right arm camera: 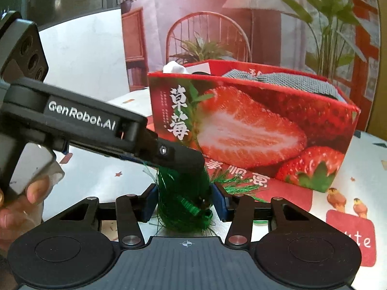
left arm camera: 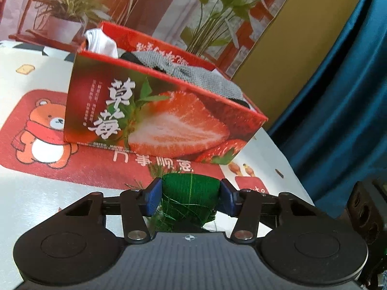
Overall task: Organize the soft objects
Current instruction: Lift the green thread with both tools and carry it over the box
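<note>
A green tasselled cloth bundle (left arm camera: 189, 193) is pinched between the blue pads of my left gripper (left arm camera: 190, 194). The same green bundle (right arm camera: 183, 205) hangs between the pads of my right gripper (right arm camera: 185, 204), which is closed on its lower, fringed end. The left gripper's black body (right arm camera: 96, 125) crosses the right wrist view from the left, just above the bundle. A red strawberry-print box (left arm camera: 157, 113) stands on the table beyond both grippers; it also shows in the right wrist view (right arm camera: 254, 130). It holds a grey knitted cloth (left arm camera: 193, 75) and a white cloth (left arm camera: 101, 42).
The table has a white cover with a red bear panel (left arm camera: 43, 130). A printed backdrop with plants (left arm camera: 72, 7) stands behind the box. A blue curtain (left arm camera: 338, 96) hangs at the right. A hand (right arm camera: 21, 207) grips the left tool's handle.
</note>
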`<state>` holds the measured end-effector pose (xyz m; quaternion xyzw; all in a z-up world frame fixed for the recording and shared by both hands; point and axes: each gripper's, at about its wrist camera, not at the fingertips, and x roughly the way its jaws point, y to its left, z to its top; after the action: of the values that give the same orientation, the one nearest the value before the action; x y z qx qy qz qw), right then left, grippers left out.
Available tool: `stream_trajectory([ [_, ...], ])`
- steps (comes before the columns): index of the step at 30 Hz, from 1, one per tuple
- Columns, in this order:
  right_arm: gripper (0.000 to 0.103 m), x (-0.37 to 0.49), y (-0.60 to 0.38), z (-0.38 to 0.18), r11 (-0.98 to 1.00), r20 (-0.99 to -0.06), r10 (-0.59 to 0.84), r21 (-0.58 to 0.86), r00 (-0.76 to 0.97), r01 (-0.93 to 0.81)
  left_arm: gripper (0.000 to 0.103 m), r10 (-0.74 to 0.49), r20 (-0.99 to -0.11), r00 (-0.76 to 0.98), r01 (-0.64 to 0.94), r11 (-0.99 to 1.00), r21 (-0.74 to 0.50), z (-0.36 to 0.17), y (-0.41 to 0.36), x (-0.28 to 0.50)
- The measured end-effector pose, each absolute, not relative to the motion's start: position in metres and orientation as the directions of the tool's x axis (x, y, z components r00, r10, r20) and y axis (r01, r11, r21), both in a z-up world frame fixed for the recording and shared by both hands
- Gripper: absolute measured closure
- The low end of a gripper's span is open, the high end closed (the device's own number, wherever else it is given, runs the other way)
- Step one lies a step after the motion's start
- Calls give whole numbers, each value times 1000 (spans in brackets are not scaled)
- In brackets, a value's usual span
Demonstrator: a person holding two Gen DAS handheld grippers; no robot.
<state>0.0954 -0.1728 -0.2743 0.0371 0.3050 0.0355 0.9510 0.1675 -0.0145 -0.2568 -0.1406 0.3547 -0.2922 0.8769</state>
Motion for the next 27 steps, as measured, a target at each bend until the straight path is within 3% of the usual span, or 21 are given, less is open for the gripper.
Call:
stream_trajectory([
  [18,59,81,-166,-258,995,-543,78,94,836,-32,49,-618,-490,615,449,785,-427,-237,-12,148],
  [27,60,104,-184,-215,995,-447,91,78,890,-63,49,-616,-394,682,473,782,-405,-178,-16,174],
])
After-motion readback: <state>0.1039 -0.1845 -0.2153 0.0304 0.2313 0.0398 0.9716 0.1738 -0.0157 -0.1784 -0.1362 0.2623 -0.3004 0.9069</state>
